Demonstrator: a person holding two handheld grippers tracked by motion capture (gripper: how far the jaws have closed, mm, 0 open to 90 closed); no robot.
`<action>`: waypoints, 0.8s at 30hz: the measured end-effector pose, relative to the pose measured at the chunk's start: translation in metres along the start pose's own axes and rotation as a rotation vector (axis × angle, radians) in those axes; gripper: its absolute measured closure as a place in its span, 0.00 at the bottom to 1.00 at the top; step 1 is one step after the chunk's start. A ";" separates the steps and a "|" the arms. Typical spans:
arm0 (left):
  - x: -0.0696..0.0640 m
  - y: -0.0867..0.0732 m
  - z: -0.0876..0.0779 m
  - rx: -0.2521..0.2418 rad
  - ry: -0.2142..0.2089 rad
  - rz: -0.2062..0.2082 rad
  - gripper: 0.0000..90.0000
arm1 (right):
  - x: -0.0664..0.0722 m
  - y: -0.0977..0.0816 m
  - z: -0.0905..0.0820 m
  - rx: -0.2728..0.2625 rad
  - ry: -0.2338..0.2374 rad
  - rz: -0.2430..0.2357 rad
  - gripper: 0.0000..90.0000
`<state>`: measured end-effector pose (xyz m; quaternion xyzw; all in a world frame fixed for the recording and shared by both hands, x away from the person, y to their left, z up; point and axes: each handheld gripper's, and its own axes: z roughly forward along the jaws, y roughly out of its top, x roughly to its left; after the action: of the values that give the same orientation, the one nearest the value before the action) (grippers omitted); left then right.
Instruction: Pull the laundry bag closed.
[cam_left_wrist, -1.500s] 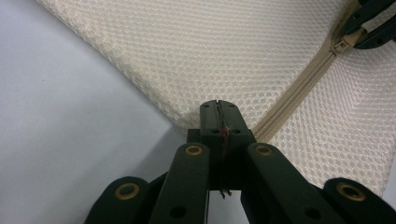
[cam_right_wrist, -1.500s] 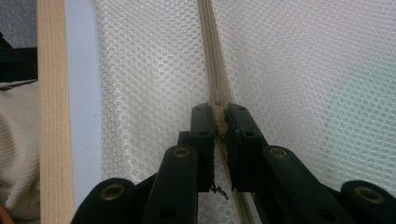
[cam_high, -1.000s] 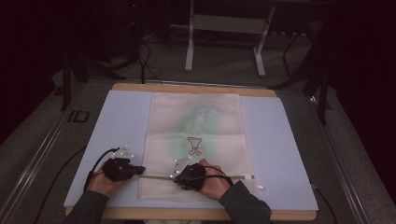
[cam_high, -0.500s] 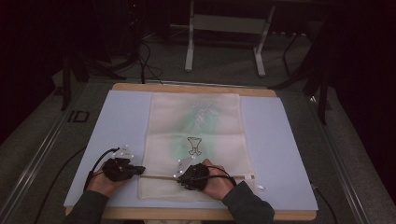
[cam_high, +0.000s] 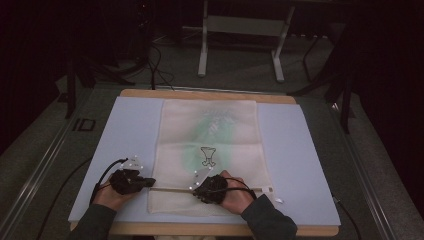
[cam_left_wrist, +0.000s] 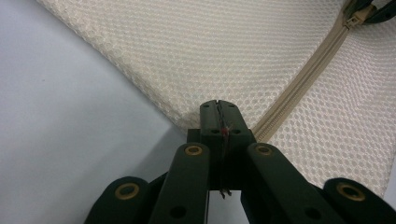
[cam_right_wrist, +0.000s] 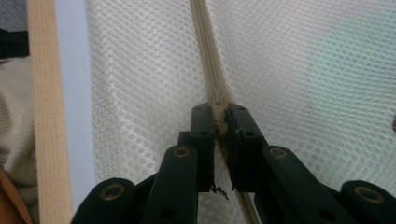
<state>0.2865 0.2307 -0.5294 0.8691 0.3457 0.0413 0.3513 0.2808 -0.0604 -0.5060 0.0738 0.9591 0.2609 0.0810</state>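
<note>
A wooden table (cam_high: 205, 95) carries a pale blue mat (cam_high: 305, 165) that covers nearly all of its top and spreads out past both grippers on every side. On the mat lies a cream mesh laundry bag (cam_high: 210, 130), flat, reaching away from the grippers toward the far edge; something green shows through the netting (cam_right_wrist: 345, 60) ahead of and to the right of the right gripper's jaws. A small dark figure (cam_high: 207, 156) is printed on the bag just beyond the right gripper.

A zipper (cam_left_wrist: 303, 79) runs across the near end of the bag, from the left gripper to the right gripper and on past it. In the left gripper view the zipper tape climbs away from the jaws to the upper right, where the slider (cam_left_wrist: 357, 17) sits at the tip of the other gripper.

The left gripper (cam_left_wrist: 219, 108) sits at the bag's left edge with its jaws pressed together on the corner of the mesh where the zipper ends. The right gripper (cam_right_wrist: 219, 112) sits over the middle of the zipper line, its jaws closed on the cream zipper slider (cam_right_wrist: 218, 105), which is pinched between the tips; the closed teeth run straight ahead from there.

A person's hands (cam_high: 235, 197) wrap both grippers from behind, dark sleeves (cam_high: 265, 220) trailing toward the near table edge. Black cables (cam_high: 102, 175) loop off the left gripper.
</note>
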 end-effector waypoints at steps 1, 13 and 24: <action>0.000 0.000 0.000 0.000 0.000 0.000 1.00 | 0.000 -0.001 0.000 0.002 -0.001 -0.001 0.91; 0.000 0.000 0.000 0.001 0.001 0.001 1.00 | -0.002 -0.007 -0.006 0.008 -0.007 0.006 0.91; 0.000 0.000 0.000 0.002 0.001 0.000 1.00 | -0.003 -0.012 -0.008 0.013 -0.008 0.021 0.91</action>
<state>0.2862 0.2303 -0.5292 0.8696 0.3458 0.0416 0.3500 0.2810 -0.0755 -0.5053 0.0854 0.9597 0.2550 0.0814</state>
